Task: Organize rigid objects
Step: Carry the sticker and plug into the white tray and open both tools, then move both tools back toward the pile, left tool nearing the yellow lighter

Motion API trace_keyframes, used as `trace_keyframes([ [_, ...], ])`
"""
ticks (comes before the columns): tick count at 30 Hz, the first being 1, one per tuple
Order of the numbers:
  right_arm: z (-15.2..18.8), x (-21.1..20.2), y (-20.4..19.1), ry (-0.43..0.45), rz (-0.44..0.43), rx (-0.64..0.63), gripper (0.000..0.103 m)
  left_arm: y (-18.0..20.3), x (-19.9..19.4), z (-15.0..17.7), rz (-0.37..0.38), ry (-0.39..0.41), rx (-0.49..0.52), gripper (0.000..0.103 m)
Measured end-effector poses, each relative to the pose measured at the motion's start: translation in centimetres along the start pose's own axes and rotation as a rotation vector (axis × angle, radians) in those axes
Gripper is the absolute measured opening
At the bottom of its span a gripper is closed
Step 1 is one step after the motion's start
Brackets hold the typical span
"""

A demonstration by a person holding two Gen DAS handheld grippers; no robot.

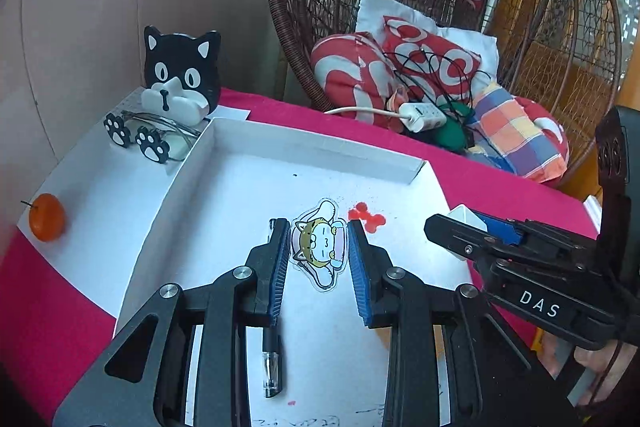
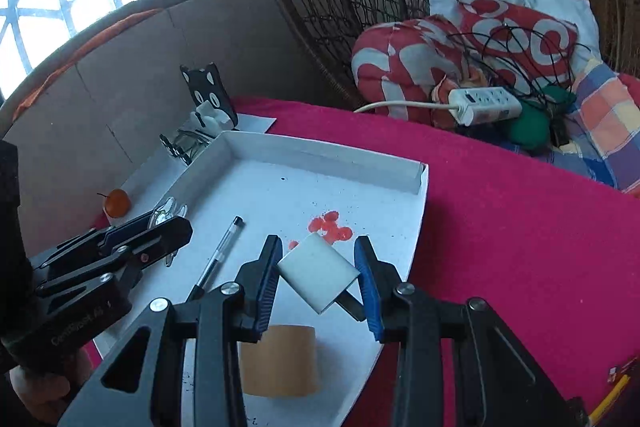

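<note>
My left gripper [image 1: 319, 241] is shut on a clear acrylic cat charm [image 1: 320, 247] and holds it over the white tray [image 1: 320, 147]. It also shows in the right wrist view [image 2: 160, 227], with the charm [image 2: 166, 211] at its tips. My right gripper [image 2: 318, 259] is shut on a white eraser block [image 2: 318, 273], tilted, above the tray [image 2: 416, 183]. In the left wrist view the right gripper [image 1: 456, 227] holds the white block [image 1: 466, 215] at the tray's right edge. A black pen [image 2: 218, 255] lies in the tray, and in the left wrist view [image 1: 272, 359] it lies under my left finger.
A brown tape roll [image 2: 280, 361] lies in the tray near red stains [image 2: 330, 227]. A black cat-shaped stand [image 1: 182, 75], glasses [image 1: 160, 127] and a small orange [image 1: 47, 217] sit on white paper at the left. A wicker chair [image 1: 400, 47] with cushions and a power strip [image 2: 486, 105] stands behind the pink table [image 2: 520, 227].
</note>
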State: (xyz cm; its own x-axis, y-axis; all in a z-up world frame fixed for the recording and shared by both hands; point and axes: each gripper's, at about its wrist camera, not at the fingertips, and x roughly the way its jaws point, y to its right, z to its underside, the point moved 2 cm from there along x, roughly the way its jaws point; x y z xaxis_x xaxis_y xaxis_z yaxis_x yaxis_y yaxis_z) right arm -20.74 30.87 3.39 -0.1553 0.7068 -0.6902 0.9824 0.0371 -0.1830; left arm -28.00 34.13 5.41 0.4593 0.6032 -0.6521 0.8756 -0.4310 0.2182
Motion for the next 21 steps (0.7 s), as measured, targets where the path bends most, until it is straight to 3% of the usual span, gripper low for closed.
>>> trace_keyframes([
  [9, 0.1, 0.2, -1.2, 0.019, 0.004, -0.028, 0.038, -0.5, 0.4, 0.6, -0.059, -0.020, -0.010, 0.028],
  [10, 0.2, 0.1, -1.2, 0.023, 0.004, -0.022, 0.042, -0.7, 0.5, 0.7, -0.062, -0.027, -0.017, 0.030],
  [11, 0.2, 0.1, -1.1, 0.024, 0.003, -0.018, 0.057, -0.9, 0.5, 0.8, -0.064, -0.030, -0.025, 0.033],
  [12, 0.3, 0.0, -1.1, 0.028, -0.005, -0.014, 0.070, -1.1, 0.4, 0.9, -0.074, -0.026, -0.034, 0.048],
  [13, 0.3, -0.2, -1.1, 0.034, -0.007, -0.012, 0.092, -1.5, 0.3, 0.9, -0.091, -0.017, -0.050, 0.072],
  [14, 0.3, -0.5, -0.8, 0.052, 0.005, -0.003, 0.099, -2.1, 0.0, 1.0, -0.102, -0.004, -0.074, 0.093],
  [15, 0.2, -0.8, -0.5, 0.060, -0.002, 0.009, 0.102, -2.6, -0.3, 1.0, -0.104, 0.007, -0.097, 0.100],
  [21, 0.6, -4.9, 0.7, 0.147, -0.018, 0.091, 0.103, -3.3, -3.0, 1.2, -0.122, 0.071, -0.148, 0.103],
])
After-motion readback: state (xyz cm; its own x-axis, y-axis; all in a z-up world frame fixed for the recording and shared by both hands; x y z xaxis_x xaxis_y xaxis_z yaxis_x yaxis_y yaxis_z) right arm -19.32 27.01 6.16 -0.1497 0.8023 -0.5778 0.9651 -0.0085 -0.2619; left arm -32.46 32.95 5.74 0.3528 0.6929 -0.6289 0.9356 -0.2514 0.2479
